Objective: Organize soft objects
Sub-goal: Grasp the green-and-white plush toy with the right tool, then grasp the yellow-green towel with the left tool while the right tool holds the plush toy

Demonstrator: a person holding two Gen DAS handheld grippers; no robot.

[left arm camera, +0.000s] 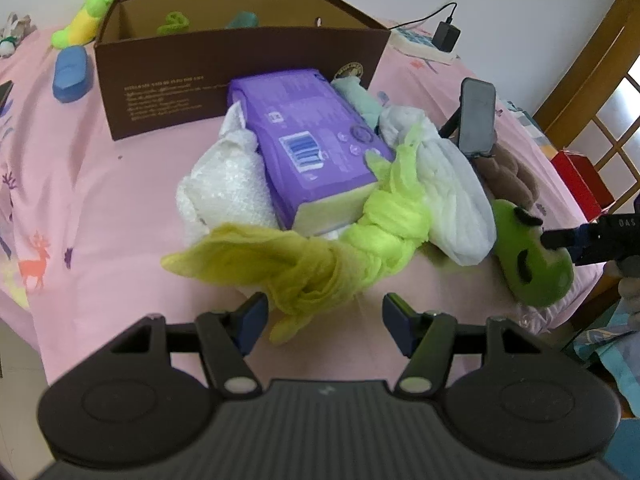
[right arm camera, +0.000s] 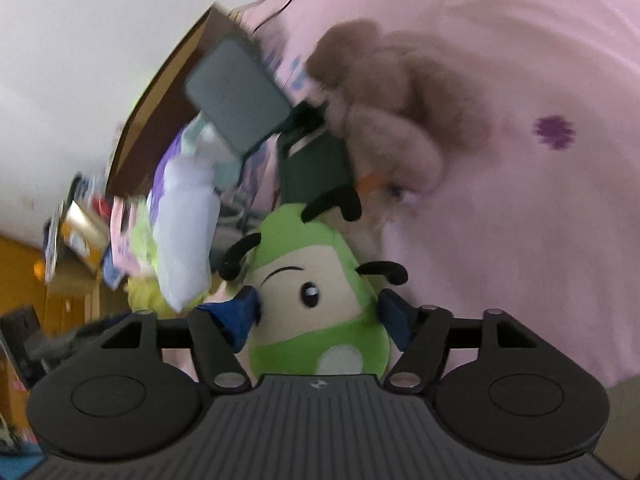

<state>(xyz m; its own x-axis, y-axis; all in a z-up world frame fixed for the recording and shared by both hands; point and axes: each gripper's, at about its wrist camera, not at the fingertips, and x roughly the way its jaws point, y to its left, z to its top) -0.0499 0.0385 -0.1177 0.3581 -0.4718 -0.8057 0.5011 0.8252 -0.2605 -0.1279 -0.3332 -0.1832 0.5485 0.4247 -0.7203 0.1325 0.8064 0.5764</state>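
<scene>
A pile of soft things lies on the pink bedsheet (left arm camera: 100, 184) in front of a brown cardboard box (left arm camera: 240, 76). My left gripper (left arm camera: 324, 322) is open just before a yellow-green gauze scarf (left arm camera: 320, 256); the scarf's tip lies between the fingers. Behind it are a purple wipes pack (left arm camera: 304, 140), bubble wrap (left arm camera: 224, 184) and a white cloth (left arm camera: 452, 184). My right gripper (right arm camera: 318, 314) is shut on a green plush toy (right arm camera: 316, 292) with black antennae; the toy also shows at the right of the left wrist view (left arm camera: 528, 256), with the gripper on it.
A brown plush (left arm camera: 508, 176) and a phone on a stand (left arm camera: 476, 116) sit beside the green toy. A blue object (left arm camera: 70, 74) and a green-yellow plush (left arm camera: 86, 16) lie left of the box. A charger and power strip (left arm camera: 432, 40) lie at the back right. The bed edge is near me.
</scene>
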